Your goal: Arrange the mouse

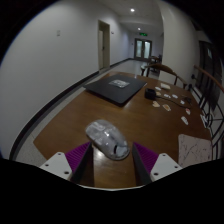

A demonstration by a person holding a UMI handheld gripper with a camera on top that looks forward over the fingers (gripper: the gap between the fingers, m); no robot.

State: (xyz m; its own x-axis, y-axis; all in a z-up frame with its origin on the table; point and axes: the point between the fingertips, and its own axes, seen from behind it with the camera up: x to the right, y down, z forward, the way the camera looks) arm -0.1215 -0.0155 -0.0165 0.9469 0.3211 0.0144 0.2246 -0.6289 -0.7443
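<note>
A silver-grey computer mouse (105, 138) sits between the tips of my gripper (111, 156), slightly tilted, over the brown wooden table (70, 120). The purple pads (78, 156) touch it on both sides, so the fingers are shut on it. The underside of the mouse and its contact with the table are hidden.
A flat black rectangular item (115, 88) lies further ahead on the table. White papers and small items (165, 96) are scattered at the far right, and a printed sheet (195, 148) lies near the right finger. Chairs (172, 72) stand beyond, before a corridor.
</note>
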